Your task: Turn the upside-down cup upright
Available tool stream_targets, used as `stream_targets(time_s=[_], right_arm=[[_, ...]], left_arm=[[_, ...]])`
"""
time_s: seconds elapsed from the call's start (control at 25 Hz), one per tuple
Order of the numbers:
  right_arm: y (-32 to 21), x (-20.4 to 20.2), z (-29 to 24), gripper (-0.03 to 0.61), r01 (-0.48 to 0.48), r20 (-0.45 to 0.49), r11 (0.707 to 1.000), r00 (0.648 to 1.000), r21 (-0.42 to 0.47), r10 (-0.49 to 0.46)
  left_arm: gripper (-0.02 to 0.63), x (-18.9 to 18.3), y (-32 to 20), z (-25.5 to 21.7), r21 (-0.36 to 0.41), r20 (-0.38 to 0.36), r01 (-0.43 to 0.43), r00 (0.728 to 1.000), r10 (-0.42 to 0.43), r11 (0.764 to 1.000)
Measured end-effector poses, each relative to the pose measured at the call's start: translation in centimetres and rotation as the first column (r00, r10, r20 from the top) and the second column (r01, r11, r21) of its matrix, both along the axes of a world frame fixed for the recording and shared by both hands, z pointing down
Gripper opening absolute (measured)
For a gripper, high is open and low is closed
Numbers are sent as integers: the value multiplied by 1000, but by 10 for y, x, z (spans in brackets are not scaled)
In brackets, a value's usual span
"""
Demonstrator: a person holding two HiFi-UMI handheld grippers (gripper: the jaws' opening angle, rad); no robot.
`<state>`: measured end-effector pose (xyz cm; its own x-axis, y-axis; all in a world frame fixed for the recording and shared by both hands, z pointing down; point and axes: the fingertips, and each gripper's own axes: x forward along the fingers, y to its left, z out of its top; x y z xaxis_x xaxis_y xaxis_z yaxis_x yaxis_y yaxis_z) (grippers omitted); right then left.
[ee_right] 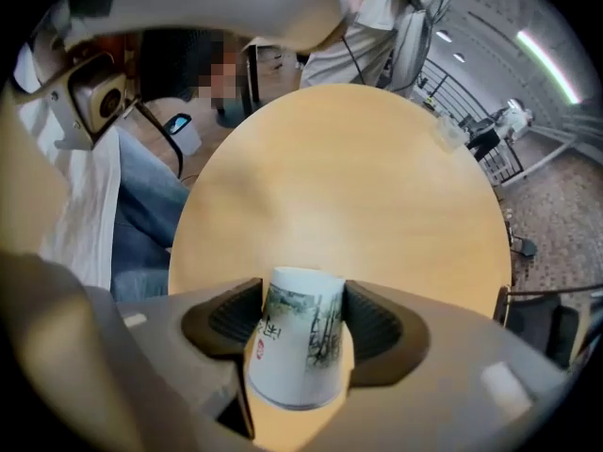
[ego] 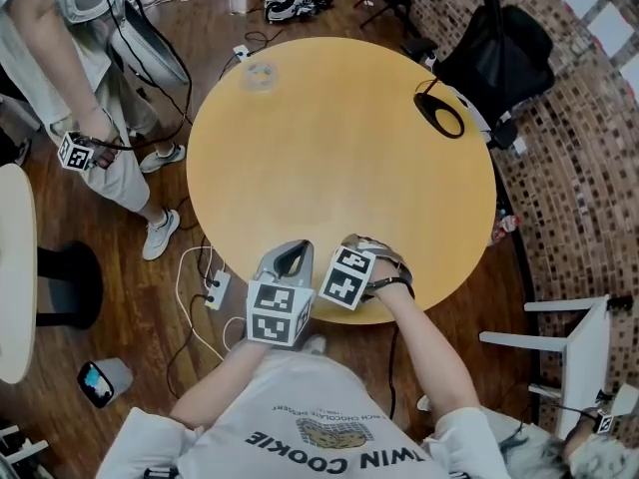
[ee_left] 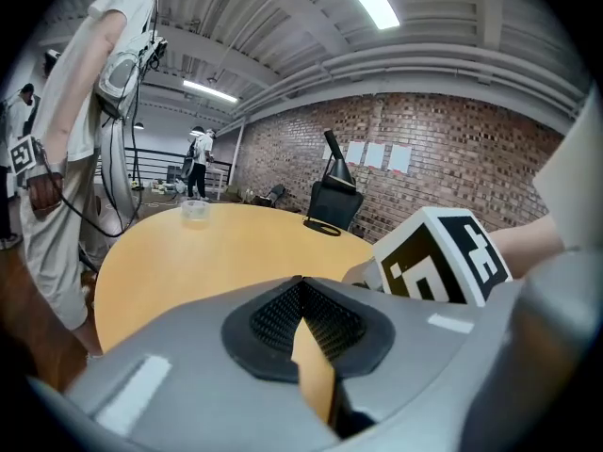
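A white paper cup [ee_right: 297,347] with a landscape print stands between the jaws of my right gripper [ee_right: 300,323], its narrow end toward the round wooden table [ee_right: 358,177] and its wide end toward the camera. The jaws stand wide apart beside the cup's sides, not squeezing it. In the head view the right gripper [ego: 361,257] points straight down at the table's near edge and hides the cup. My left gripper [ego: 290,255] hovers just to its left, jaws together and empty; in the left gripper view its tips [ee_left: 301,285] meet over the table [ee_left: 188,252].
A clear plastic cup [ego: 259,76] sits at the table's far edge. A black loop-shaped object [ego: 439,113] lies at the far right, with a black chair [ego: 499,58] behind it. A person [ego: 90,118] stands at the left. Cables [ego: 200,287] lie on the floor.
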<state>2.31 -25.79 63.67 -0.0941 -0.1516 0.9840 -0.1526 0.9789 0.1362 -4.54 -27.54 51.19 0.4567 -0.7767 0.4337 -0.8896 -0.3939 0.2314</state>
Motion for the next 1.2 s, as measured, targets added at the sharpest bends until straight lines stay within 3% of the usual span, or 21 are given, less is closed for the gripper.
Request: stream_targets(time_s=[0.16, 0.28, 0.36, 0.56, 0.8, 0.96, 1.08, 1.2], right_arm=[[-16, 6, -19, 273, -152, 150, 987, 978, 44, 144], [-24, 17, -34, 273, -281, 266, 958, 929, 53, 258], [-27, 24, -47, 273, -388, 380, 920, 859, 46, 343], [-34, 46, -58, 272, -610, 638, 791, 629, 51, 444], [-30, 68, -60, 272, -753, 812, 644, 458, 137, 362], [-23, 81, -61, 272, -831, 880, 548, 325, 91, 346], [-22, 89, -58, 273, -860, 897, 505, 283, 79, 341], [-18, 89, -53, 273, -861, 892, 500, 295, 94, 342]], left_arm=[[6, 14, 0, 1, -3, 7, -30, 1000, 30, 1000], [6, 25, 0, -1, 0, 10, -56, 998, 56, 998], [6, 32, 1, -4, 5, 13, -75, 997, 75, 997], [6, 48, 3, -4, 5, 30, -125, 992, 125, 992], [6, 65, 6, 0, 2, 48, -163, 985, 163, 987], [6, 71, 9, -5, -3, 56, -177, 983, 177, 984], [6, 74, 11, -5, -6, 62, -179, 982, 179, 984], [6, 76, 12, -3, 1, 73, -183, 981, 182, 983]])
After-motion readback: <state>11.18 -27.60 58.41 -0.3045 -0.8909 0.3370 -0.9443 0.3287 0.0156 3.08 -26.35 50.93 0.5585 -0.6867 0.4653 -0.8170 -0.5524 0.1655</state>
